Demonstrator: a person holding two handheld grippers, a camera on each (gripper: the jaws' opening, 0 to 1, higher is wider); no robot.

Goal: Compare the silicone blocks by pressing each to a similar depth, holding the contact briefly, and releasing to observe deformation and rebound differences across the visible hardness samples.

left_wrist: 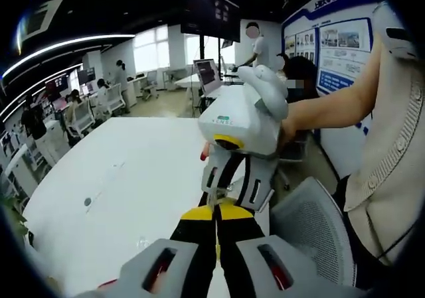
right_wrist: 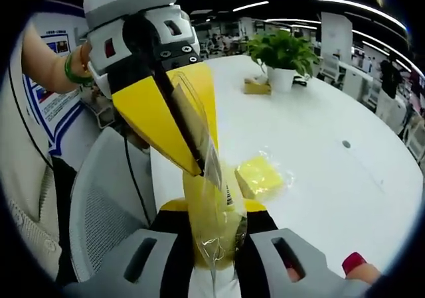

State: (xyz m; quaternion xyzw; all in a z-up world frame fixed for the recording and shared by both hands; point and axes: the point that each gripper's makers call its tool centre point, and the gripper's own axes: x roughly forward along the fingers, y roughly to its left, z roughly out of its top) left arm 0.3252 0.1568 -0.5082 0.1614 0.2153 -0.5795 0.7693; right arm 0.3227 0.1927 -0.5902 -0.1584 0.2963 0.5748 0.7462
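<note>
My right gripper [right_wrist: 212, 245] has its jaws closed on a clear plastic bag [right_wrist: 211, 198] holding a yellow block [right_wrist: 199, 198]. My left gripper [right_wrist: 189, 149] comes down into the right gripper view from the upper left, its yellow fingers [right_wrist: 149, 115] pinched on the same bag just above my right fingertips. In the left gripper view the two grippers meet tip to tip: left gripper [left_wrist: 216, 222] jaws closed, and the right gripper [left_wrist: 232, 178] is directly beyond them; the bag is too thin to make out there.

A second yellow block [right_wrist: 262, 173], also wrapped in clear plastic, lies flat on the white table [right_wrist: 332, 178] just past my right fingers, to the right, apart from both grippers.

Further beyond on the table stand a potted plant [right_wrist: 284, 56] and a small yellowish item [right_wrist: 255, 85] beside its pot. A grey mesh chair [right_wrist: 106, 205] sits left of my right fingers at the table edge.

Room: open office, strip ceiling lights, desks with seated people [left_wrist: 73, 109], blue wall posters [left_wrist: 342, 52], and a laptop [left_wrist: 207, 75] far beyond my left fingers.
</note>
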